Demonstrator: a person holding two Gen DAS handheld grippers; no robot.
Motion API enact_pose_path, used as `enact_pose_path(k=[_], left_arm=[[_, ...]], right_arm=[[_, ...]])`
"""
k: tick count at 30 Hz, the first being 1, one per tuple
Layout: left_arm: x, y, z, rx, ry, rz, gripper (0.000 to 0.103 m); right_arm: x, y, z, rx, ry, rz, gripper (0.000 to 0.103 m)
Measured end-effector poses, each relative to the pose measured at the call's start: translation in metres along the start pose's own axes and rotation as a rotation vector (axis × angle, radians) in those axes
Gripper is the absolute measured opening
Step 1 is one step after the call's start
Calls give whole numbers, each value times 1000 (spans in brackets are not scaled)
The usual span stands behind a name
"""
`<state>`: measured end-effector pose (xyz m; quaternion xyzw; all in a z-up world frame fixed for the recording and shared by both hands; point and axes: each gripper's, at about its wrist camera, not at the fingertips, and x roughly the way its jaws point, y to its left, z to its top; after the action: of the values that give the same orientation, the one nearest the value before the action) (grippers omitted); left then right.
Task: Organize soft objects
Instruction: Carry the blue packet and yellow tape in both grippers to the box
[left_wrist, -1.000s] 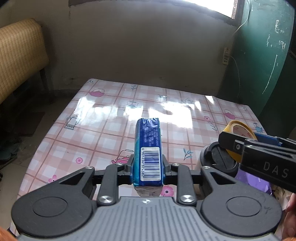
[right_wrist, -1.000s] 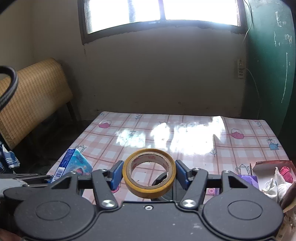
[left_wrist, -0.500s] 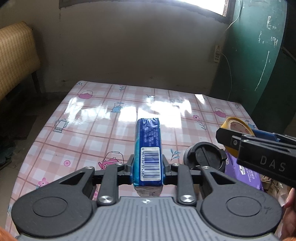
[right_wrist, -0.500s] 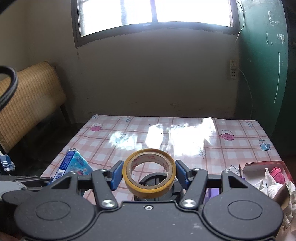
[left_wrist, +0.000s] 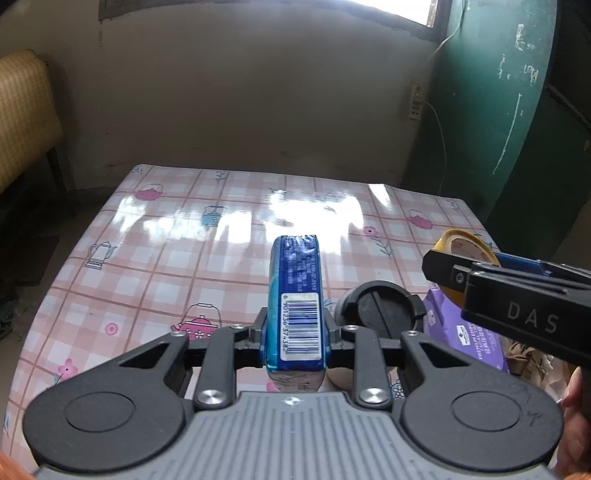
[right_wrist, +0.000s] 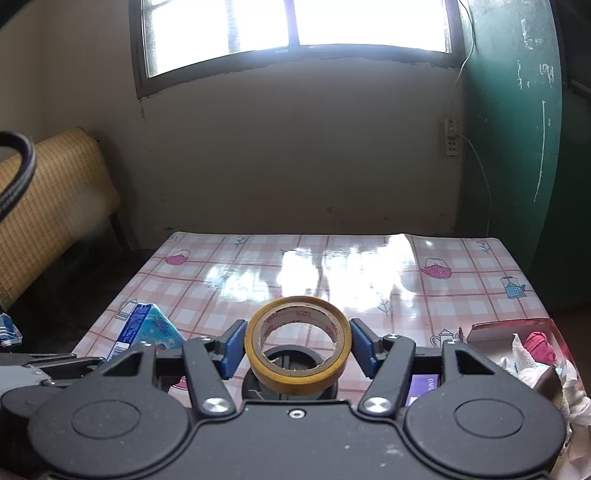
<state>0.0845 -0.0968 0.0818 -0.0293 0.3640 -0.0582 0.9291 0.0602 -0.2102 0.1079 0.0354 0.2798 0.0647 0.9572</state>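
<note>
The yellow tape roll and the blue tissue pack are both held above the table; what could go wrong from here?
1. The right gripper holds the yellow tape roll only at two points on its round rim, so it might rotate or slip out.
2. The left gripper pinches the soft blue tissue pack near one end; the long free end may sag.
3. Both grippers are close together above the black round lid, so they could collide.

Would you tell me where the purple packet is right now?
The purple packet lies on the table at the right, beside the black round lid, under the right gripper.
</note>
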Motion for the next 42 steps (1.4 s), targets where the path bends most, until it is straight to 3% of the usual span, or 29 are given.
enact_pose_path(k=[42], left_arm=[[18,-68,8,109,6,-117,28]], right_arm=[[-12,-70,2,77,-14,-113,72]])
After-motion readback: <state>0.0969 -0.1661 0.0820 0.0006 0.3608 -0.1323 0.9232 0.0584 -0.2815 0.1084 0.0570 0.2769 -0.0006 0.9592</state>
